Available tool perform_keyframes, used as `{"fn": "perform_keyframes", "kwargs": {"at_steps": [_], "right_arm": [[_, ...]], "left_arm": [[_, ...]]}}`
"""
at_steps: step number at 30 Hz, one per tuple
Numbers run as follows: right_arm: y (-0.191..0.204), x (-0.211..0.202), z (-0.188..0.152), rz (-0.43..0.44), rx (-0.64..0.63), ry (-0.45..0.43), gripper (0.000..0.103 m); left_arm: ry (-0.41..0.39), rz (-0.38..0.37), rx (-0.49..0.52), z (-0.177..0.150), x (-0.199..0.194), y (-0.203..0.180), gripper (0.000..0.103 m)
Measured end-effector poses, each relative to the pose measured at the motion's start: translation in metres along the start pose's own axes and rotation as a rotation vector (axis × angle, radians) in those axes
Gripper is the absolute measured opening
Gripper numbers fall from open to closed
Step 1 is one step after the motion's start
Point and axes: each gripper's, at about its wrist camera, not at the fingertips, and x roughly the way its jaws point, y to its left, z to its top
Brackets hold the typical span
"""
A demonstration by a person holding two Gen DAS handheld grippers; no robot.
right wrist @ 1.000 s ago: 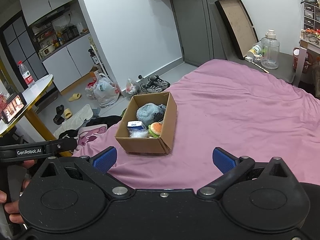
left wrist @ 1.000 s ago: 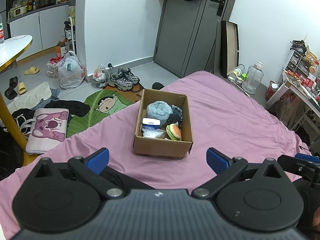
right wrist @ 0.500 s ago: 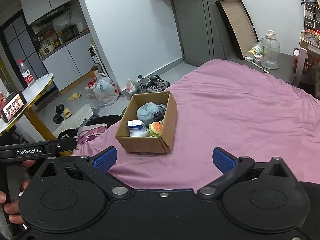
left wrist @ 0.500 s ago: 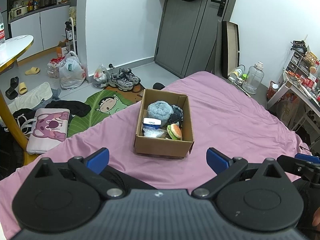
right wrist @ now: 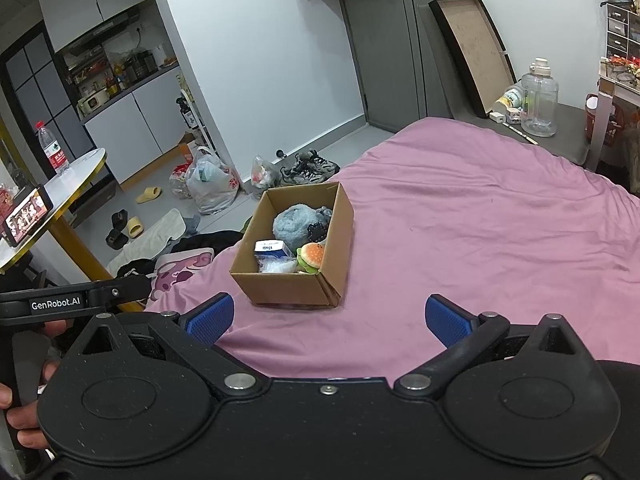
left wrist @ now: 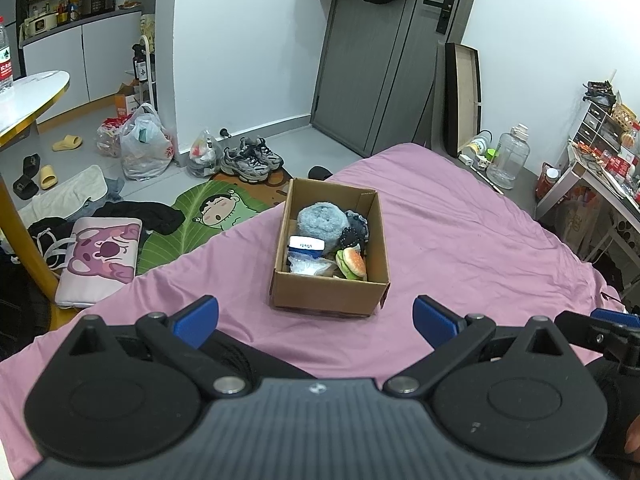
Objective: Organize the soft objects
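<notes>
Soft items, including a blue fluffy ball (left wrist: pixel 322 221) and a burger toy (left wrist: pixel 352 263), sit inside the cardboard box (left wrist: pixel 330 292) on the pink bed (left wrist: pixel 460 240). Left gripper (left wrist: pixel 316 318) and right gripper (right wrist: pixel 328 318) hang short of it, jaws apart, empty. Packing finished or unpacking pending: undetermined.

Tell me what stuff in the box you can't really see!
- Bottom of the cardboard box: both views, hidden by the things piled inside.
- Dark fuzzy item: both views, half behind the blue fluffy bundle; shape unclear.
- Blue-and-white packet: label too small to read.
- Clear plastic bag: contents unclear.
- Burger toy: lower part hidden by the box wall.
</notes>
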Motion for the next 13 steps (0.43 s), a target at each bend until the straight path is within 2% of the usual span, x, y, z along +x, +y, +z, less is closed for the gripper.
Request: {"fn": "perform_keyframes", "kwargs": {"at_steps": [13], "right_arm": [[0.0022,0.0061,-0.0065,0.009,0.014,0.016,0.103]], "left_arm": [[-0.02,0.009,0.006,0.0003,0.0002,0.0035,0.102]]}}
